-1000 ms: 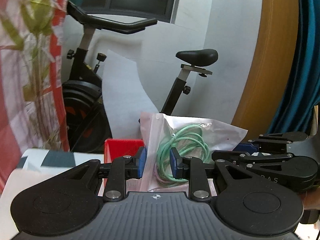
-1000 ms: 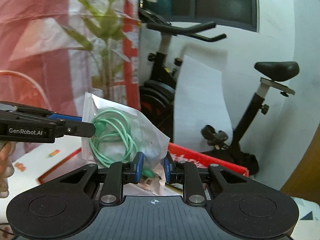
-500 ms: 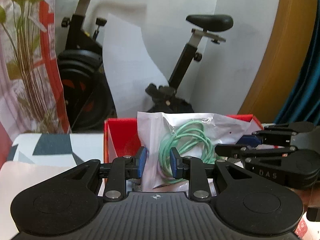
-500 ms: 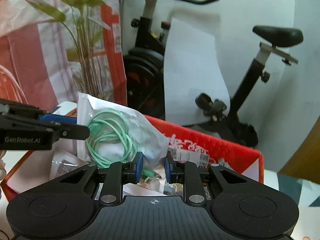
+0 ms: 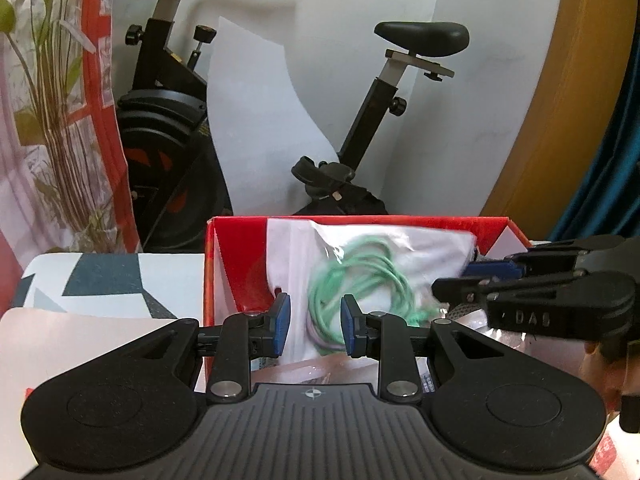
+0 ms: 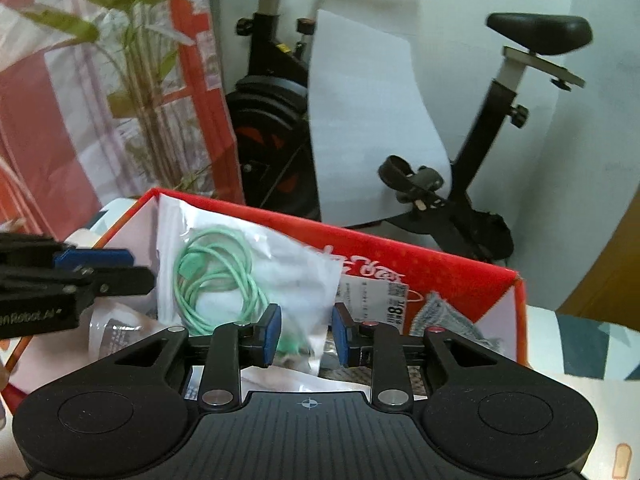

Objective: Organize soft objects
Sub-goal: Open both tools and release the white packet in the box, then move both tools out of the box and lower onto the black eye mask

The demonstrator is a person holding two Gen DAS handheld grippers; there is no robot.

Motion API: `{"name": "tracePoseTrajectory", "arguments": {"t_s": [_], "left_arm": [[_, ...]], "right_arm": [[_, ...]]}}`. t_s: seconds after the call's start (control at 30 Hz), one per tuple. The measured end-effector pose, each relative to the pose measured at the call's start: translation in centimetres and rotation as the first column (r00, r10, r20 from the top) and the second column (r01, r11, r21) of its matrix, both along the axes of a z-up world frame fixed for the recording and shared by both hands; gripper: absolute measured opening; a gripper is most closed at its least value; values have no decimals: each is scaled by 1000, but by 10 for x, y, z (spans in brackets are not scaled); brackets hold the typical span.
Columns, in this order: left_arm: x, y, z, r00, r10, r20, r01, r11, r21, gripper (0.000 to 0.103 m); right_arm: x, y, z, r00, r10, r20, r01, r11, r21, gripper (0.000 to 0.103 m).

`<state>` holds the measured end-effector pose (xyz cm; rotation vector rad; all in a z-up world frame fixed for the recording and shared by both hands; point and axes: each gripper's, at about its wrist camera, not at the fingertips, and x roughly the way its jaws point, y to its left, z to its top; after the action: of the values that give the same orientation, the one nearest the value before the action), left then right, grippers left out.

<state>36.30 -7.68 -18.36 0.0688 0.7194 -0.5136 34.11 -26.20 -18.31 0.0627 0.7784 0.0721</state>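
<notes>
1. Bag (image 5: 360, 264) of thin clear plastic, with a coil of green cable (image 5: 360, 280) inside: it looks light, limp and a little slick, so it will likely sag and slide wherever it is not held.
2. It stands in the red box (image 5: 236, 264), straight ahead of both tongs, leaning on the far wall.
3. A flat edge or corner away from the cable seems the best place to pinch; over the coil the film would bunch and slip.
4. Left tongs (image 5: 312, 324): spread, blue pads either side of the bag's lower edge, not visibly pressing it. Level, pointing forward over the near rim of the box.
5. Right tongs (image 6: 306, 334): also spread, the bag's lower right corner lying between the pads without being squeezed. Pointing slightly down into the box.
6. Each pair shows side-on in the other's view, flanking the bag.
</notes>
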Motion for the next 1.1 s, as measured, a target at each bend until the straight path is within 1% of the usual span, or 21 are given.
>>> {"name": "tracePoseTrajectory", "arguments": {"t_s": [0.1,0.23,0.33,0.43,0.57,0.7,0.83,0.97,1.1], "left_arm": [[-4,2,1,1000,4,6,-4,1000,5,29],[-13,5,7,999,13,30,-14,1000,7,29],[-24,8,13,998,21,52,-21,1000,6,29],[-35,12,19,997,30,72,-30,1000,8,29],[-55,16,29,995,30,97,-31,999,10,29],[-73,19,37,992,28,124,-31,999,19,29],[-92,25,44,990,42,133,-43,999,6,29],[-113,28,47,988,45,146,-46,999,5,29],[-133,32,45,987,59,147,-59,998,-3,29]], "right_arm": [[-5,-5,2,1000,-28,10,28,1000,3,26],[-16,-6,8,999,-40,36,40,999,-6,26],[-27,-6,18,997,-40,61,40,999,-6,27],[-40,-4,29,995,-36,89,37,999,-14,31],[-58,0,41,993,-32,111,34,999,-12,32],[-78,6,49,991,-23,131,24,1000,-10,37],[-98,11,54,989,-10,147,11,1000,-3,38],[-119,12,57,987,-5,163,2,1000,17,38],[-141,13,57,984,5,178,-7,1000,12,38]]}}
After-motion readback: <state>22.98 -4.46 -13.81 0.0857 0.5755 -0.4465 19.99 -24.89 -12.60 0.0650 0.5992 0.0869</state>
